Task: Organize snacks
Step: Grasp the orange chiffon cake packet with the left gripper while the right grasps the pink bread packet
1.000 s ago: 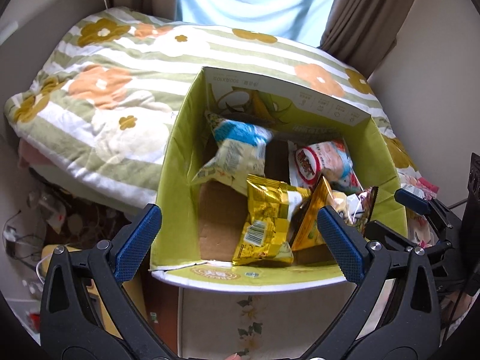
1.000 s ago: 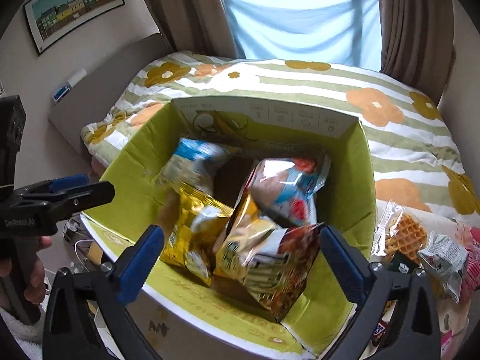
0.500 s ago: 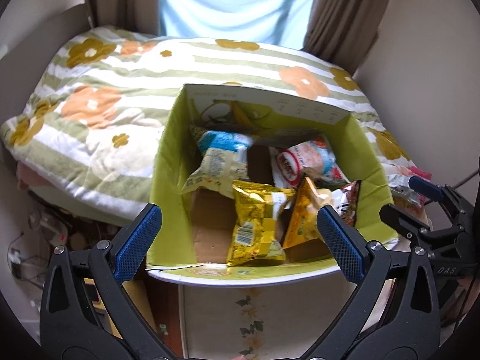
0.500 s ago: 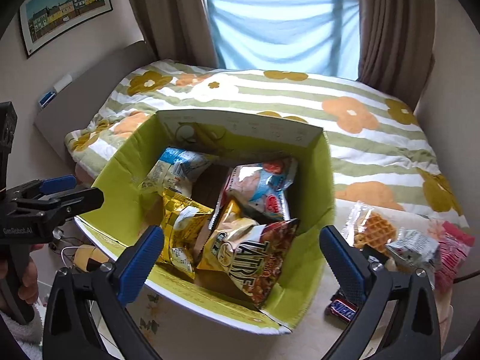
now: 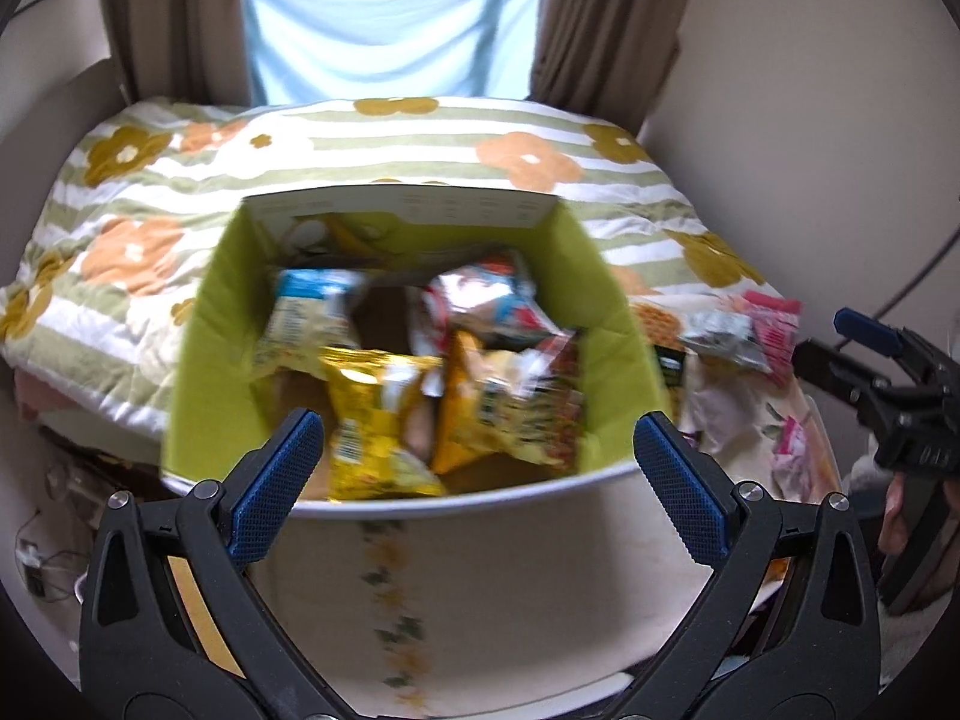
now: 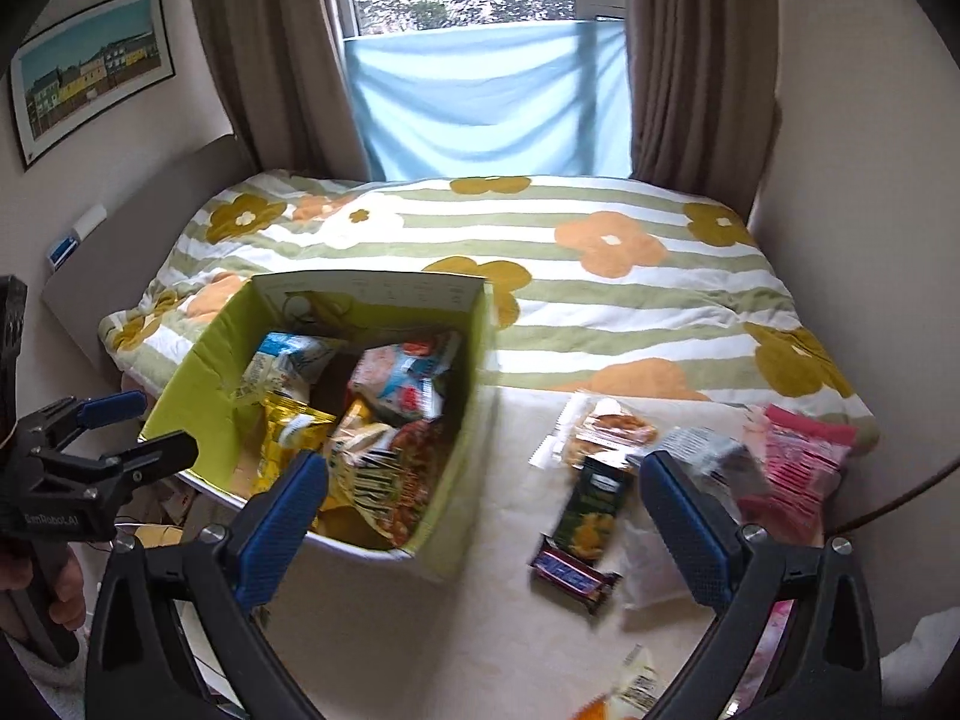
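Snacks [image 6: 591,432] we note loose on cream table [image 6: 480,630] right of green box [image 6: 462,420], box holding several packets, flowered bed [image 6: 600,276] behind box, left gripper [image 5: 477,477] and right gripper [image 6: 483,516] both spread, empty

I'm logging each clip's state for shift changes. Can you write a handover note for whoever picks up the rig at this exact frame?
Left gripper: jaws open, empty, facing the box.
Right gripper: jaws open, empty, over the table, just right of the box.
Done: several snack bags are in the box, including a yellow bag.
Left: loose snacks on the table right of the box: waffle pack, green bar, chocolate bar, silver pack, pink pack, and another pack at the near edge.
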Action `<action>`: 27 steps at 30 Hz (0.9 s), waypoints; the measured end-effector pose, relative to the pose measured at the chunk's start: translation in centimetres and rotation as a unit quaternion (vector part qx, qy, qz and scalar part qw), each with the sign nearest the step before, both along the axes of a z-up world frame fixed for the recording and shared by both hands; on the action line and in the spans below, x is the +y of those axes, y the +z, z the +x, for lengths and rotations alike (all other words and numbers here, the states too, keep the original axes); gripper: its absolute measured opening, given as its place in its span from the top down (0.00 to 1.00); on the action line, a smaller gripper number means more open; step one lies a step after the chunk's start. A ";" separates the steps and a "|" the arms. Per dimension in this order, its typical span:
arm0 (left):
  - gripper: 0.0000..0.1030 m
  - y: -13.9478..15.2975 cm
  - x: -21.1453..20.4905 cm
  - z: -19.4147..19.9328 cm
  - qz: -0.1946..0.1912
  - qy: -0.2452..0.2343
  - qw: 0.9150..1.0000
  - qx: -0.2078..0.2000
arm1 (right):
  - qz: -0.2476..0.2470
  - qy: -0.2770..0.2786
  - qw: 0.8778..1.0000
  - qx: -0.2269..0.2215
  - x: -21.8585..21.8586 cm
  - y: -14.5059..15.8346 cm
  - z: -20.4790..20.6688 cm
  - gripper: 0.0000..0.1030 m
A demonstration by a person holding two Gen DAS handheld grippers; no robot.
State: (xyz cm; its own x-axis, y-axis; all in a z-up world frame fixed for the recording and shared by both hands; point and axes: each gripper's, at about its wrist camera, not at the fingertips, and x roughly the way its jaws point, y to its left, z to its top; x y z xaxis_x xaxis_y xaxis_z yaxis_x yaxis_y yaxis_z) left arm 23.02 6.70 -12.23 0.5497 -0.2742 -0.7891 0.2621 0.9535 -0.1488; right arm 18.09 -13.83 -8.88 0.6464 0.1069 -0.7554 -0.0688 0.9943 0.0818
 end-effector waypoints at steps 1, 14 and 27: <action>0.00 -0.1 -1.0 -0.5 0.000 -0.003 1.000 0.000 | 0.001 -0.003 1.000 0.000 -1.1 0.1 -0.5 0.00; 0.00 -2.9 -17.8 -8.9 -0.012 -0.069 0.997 0.028 | -0.002 -0.008 1.000 0.025 -15.2 -1.8 -7.9 0.00; 0.00 -10.9 -27.9 -12.9 0.016 -0.142 0.985 0.092 | 0.004 0.007 0.998 0.065 -21.6 -8.0 -10.5 0.00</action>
